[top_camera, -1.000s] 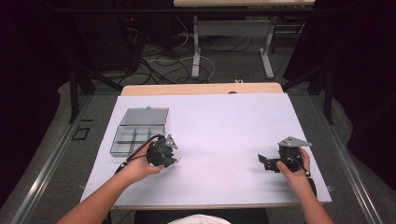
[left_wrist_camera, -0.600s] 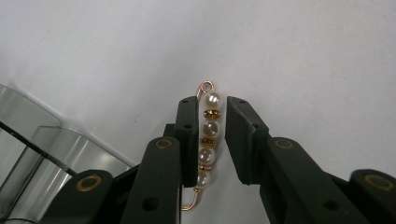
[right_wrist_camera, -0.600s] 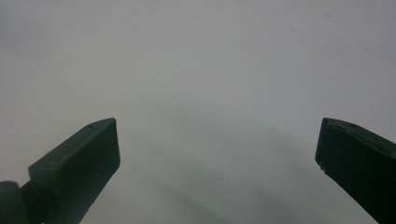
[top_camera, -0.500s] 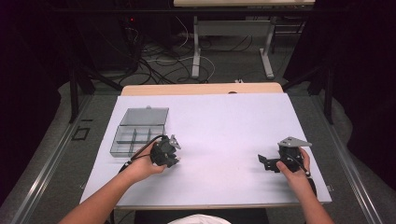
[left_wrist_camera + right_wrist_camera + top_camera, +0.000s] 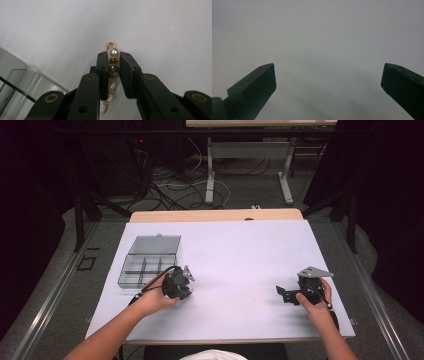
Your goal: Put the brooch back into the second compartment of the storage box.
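Observation:
A pin strung with white pearls on copper wire point(image 5: 113, 53) sits upright between the black jaws of my left gripper point(image 5: 114, 60). The jaws have just been closing, and their pads now press on the pin's sides. In the high view the left gripper point(image 5: 186, 279) is low over the white table sheet point(image 5: 240, 250), just right of a clear compartment box point(image 5: 147, 262). My right gripper point(image 5: 281, 293) rests at the right side of the table. It stands open point(image 5: 328, 80) with bare white surface between its jaws.
The clear box's lid lies open towards the far side, and its corner point(image 5: 20, 82) lies close on the left in the left gripper view. A wooden table edge point(image 5: 215, 215) runs behind the sheet. Cables and desk legs crowd the floor beyond.

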`<state>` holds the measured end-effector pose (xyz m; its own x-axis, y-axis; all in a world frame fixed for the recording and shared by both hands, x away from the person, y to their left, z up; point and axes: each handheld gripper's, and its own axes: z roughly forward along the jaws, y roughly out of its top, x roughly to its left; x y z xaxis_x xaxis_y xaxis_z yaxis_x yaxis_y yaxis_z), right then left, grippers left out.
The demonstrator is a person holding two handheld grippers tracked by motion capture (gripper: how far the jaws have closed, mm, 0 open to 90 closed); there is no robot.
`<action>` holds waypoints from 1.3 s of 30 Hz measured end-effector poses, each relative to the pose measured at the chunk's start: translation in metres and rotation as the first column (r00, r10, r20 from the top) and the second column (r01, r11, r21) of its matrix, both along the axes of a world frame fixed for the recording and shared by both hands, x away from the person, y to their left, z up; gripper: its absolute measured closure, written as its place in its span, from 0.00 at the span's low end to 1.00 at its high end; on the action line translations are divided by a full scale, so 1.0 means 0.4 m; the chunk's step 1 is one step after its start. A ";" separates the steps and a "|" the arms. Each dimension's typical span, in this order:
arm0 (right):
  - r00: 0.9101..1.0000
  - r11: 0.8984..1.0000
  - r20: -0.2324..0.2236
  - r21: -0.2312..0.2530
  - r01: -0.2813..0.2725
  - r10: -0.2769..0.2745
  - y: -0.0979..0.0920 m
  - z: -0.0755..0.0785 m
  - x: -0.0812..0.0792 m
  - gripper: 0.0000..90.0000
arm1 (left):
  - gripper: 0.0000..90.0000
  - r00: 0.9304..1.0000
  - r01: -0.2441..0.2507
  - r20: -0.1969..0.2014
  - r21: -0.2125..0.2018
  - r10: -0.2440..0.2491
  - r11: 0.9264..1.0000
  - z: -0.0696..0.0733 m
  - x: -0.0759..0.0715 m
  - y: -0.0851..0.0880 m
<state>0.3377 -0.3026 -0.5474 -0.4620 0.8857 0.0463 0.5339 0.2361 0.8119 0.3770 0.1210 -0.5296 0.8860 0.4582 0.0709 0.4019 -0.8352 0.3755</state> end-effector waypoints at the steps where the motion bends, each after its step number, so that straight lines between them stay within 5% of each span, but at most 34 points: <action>1: 1.000 1.000 -0.001 0.000 0.000 0.000 0.000 0.000 0.000 0.00 | 0.87 1.000 0.001 -0.001 0.001 -0.001 1.000 -0.001 0.000 0.000; 39: 1.000 1.000 -0.003 0.000 0.000 0.000 -0.001 -0.001 0.000 0.00 | 0.89 1.000 -0.012 0.025 -0.006 0.012 1.000 0.028 -0.001 0.009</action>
